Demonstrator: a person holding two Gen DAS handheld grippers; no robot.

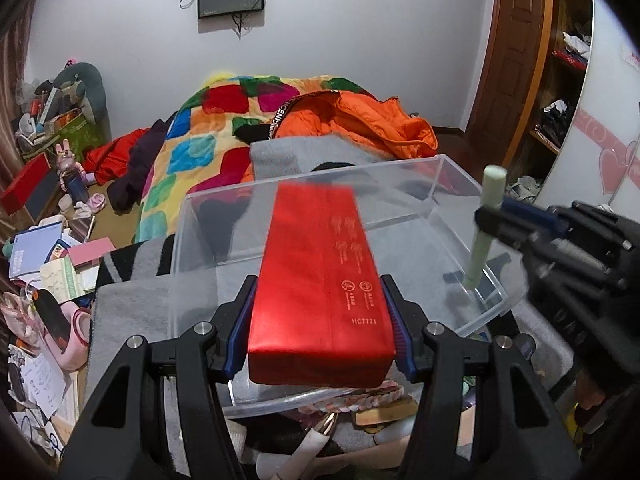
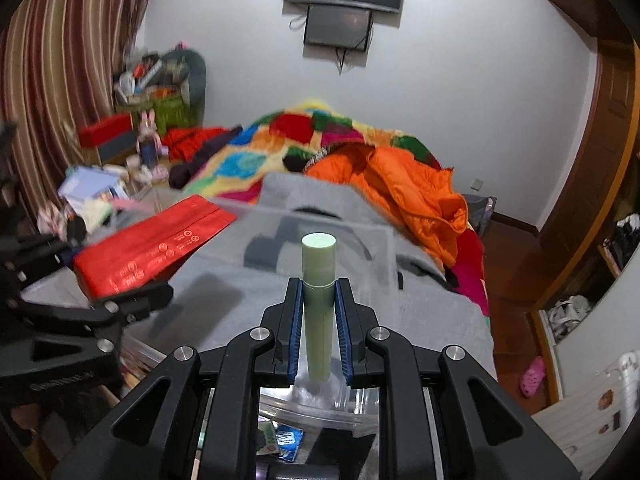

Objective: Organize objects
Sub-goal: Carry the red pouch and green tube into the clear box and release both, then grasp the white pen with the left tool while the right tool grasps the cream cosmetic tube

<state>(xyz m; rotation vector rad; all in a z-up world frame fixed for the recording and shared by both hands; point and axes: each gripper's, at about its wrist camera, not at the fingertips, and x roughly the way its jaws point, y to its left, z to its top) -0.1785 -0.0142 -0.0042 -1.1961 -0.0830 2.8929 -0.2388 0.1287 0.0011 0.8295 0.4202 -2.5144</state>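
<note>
My left gripper (image 1: pixel 322 316) is shut on a long red box (image 1: pixel 320 280), its blue pads pressed on both long sides. The box juts forward over a clear plastic bin (image 1: pixel 448 172) that rests on grey cloth. My right gripper (image 2: pixel 318 312) is shut on a pale green tube (image 2: pixel 318 280), held upright with its cap on top. In the left wrist view the right gripper (image 1: pixel 486 218) reaches in from the right with the green tube (image 1: pixel 486 220) over the bin's right rim. The right wrist view shows the red box (image 2: pixel 148 246) at the left, with the left gripper (image 2: pixel 132 300) under it.
A grey garment (image 2: pixel 340 288) covers the bed under the bin, with an orange jacket (image 2: pixel 404 192) and a patchwork blanket (image 1: pixel 192 136) behind. Books, papers and boxes (image 1: pixel 52 256) litter the floor at the left. A wardrobe (image 1: pixel 568 92) and a door stand at the right.
</note>
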